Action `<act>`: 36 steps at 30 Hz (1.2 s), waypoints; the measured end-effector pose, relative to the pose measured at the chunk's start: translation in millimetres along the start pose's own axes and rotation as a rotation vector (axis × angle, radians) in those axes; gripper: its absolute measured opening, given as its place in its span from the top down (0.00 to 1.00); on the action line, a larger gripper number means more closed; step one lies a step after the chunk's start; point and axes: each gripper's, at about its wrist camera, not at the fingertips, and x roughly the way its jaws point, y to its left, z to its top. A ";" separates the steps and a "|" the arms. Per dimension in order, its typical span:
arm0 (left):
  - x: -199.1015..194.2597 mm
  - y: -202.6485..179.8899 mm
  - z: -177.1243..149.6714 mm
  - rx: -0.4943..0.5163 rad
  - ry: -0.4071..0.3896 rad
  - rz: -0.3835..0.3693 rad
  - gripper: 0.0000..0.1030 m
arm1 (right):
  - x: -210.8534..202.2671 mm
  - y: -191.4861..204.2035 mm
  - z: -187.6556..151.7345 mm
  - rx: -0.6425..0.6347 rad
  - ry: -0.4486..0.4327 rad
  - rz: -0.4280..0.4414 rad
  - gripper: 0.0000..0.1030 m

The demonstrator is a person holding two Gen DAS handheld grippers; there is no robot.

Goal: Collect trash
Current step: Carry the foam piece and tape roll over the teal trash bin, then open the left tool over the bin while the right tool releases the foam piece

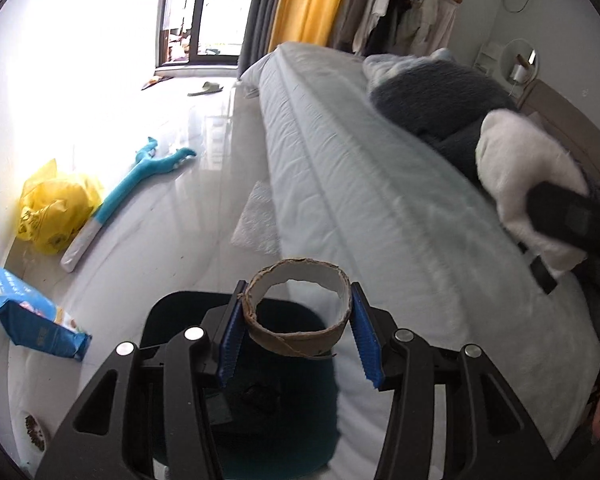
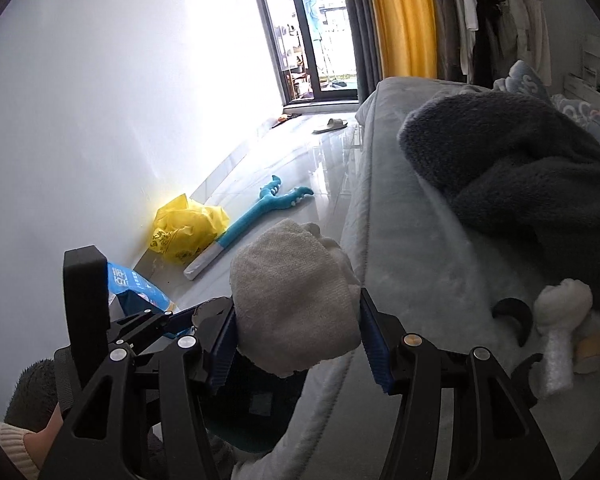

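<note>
Beside the bed [image 1: 380, 184], the left gripper [image 1: 298, 320] pinches a cardboard ring [image 1: 300, 308] over the dark bin [image 1: 284, 420], the right gripper [image 2: 296, 320] clamps a wad [image 2: 292, 300]; thin ring could crumple, slip out and miss.

Black fingers [image 1: 232, 332], blue ribbed pads [image 1: 364, 336]

Illegible print on blue bag [image 1: 28, 316]

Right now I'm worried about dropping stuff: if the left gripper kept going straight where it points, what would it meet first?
Most likely the dark bin below the left gripper, which holds a cardboard ring; depth is unclear.
</note>
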 end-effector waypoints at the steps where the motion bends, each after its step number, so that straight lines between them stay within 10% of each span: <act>1: 2.8 4.5 -2.1 0.001 0.015 0.011 0.49 | 3.6 5.4 0.7 -0.005 0.006 0.005 0.45; 18: 58.1 89.3 -63.8 -0.044 0.364 0.123 0.49 | 67.6 58.3 -0.8 -0.043 0.153 0.042 0.45; 25: 54.3 111.2 -73.2 -0.064 0.404 0.108 0.48 | 93.8 63.6 -7.5 -0.018 0.216 0.052 0.45; 36: 23.4 136.5 -64.7 -0.076 0.337 0.110 0.18 | 136.4 65.9 -23.7 -0.003 0.303 0.016 0.45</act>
